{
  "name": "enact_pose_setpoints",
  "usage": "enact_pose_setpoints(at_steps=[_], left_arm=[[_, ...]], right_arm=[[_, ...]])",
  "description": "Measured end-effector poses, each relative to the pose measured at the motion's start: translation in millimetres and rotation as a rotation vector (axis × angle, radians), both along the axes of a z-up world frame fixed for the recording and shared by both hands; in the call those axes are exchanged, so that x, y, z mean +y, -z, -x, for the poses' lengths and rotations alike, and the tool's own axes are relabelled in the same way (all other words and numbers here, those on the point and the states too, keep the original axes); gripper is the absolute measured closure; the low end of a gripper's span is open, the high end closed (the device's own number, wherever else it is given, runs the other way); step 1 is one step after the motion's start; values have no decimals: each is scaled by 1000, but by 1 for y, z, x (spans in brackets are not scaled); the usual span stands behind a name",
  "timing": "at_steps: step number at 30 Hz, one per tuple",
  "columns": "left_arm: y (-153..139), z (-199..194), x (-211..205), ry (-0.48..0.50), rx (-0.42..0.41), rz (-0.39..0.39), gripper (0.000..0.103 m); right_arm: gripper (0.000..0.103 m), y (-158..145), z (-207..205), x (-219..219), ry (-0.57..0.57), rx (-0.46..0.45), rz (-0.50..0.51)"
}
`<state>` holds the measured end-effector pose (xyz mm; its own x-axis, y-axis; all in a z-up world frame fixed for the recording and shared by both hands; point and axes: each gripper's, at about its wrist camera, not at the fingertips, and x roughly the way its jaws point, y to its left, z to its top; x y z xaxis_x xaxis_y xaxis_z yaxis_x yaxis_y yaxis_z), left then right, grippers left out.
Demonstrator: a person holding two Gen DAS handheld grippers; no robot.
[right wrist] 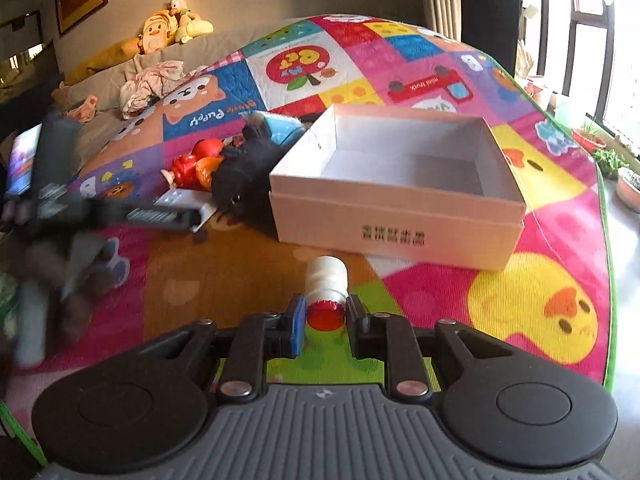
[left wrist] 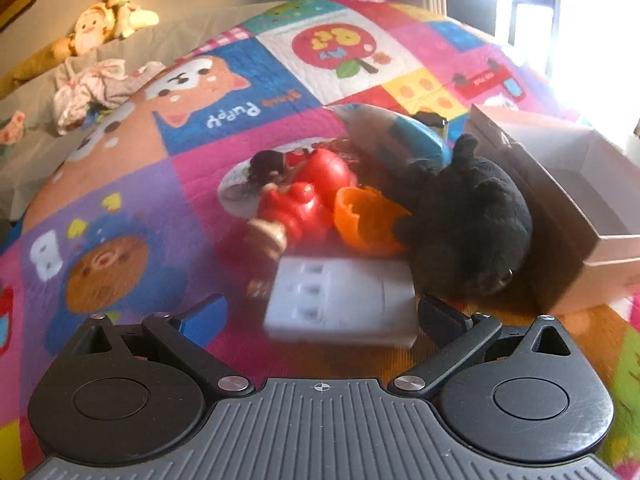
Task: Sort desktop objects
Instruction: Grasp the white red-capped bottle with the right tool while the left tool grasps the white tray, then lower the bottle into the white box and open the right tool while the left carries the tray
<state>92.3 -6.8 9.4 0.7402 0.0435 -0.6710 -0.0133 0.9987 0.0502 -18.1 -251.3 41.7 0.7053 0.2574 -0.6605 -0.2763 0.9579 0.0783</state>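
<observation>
My right gripper is shut on a small white bottle with a red cap, held over the play mat just in front of the open white box. The box's inside shows nothing. My left gripper is open, its fingers wide on either side of a white power strip without pressing on it. Behind the strip lie a black plush toy, an orange shell-like piece, a red-dressed doll and a blue-and-white object. The left gripper appears blurred in the right wrist view.
Everything rests on a colourful cartoon play mat. The white box stands right beside the black plush. A sofa with plush toys and crumpled cloth lies behind the mat. Plant pots line the window side.
</observation>
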Motion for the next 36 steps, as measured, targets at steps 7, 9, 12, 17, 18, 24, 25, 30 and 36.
enact_pose_setpoints(at_steps=[7, 9, 12, 17, 18, 24, 25, 30, 36], left_arm=[[1, 1, -6, 1, -2, -46, 8], [-1, 12, -6, 19, -13, -51, 8], [-11, 41, -12, 71, -37, -40, 8], [-28, 103, -41, 260, -51, -7, 8], [-30, 114, -48, 297, -51, -6, 8], [-38, 147, -76, 398, -86, -11, 8], [-41, 148, -78, 402, -89, -7, 8], [-47, 143, -91, 436, -104, -7, 8], [-63, 108, -109, 474, -212, -6, 8]], right_arm=[[82, 8, 8, -6, -7, 9, -8], [82, 7, 9, -6, -8, 2, -7], [82, 5, 11, -6, -12, -10, -3], [82, 0, 15, -8, -14, -26, 12], [82, -1, 16, -9, -12, -28, 16], [82, -15, 32, -19, -10, -59, 27], [82, -18, 36, -21, -8, -68, 28], [82, -33, 49, -37, -7, -92, 7], [82, -58, 42, -60, 36, -181, -14]])
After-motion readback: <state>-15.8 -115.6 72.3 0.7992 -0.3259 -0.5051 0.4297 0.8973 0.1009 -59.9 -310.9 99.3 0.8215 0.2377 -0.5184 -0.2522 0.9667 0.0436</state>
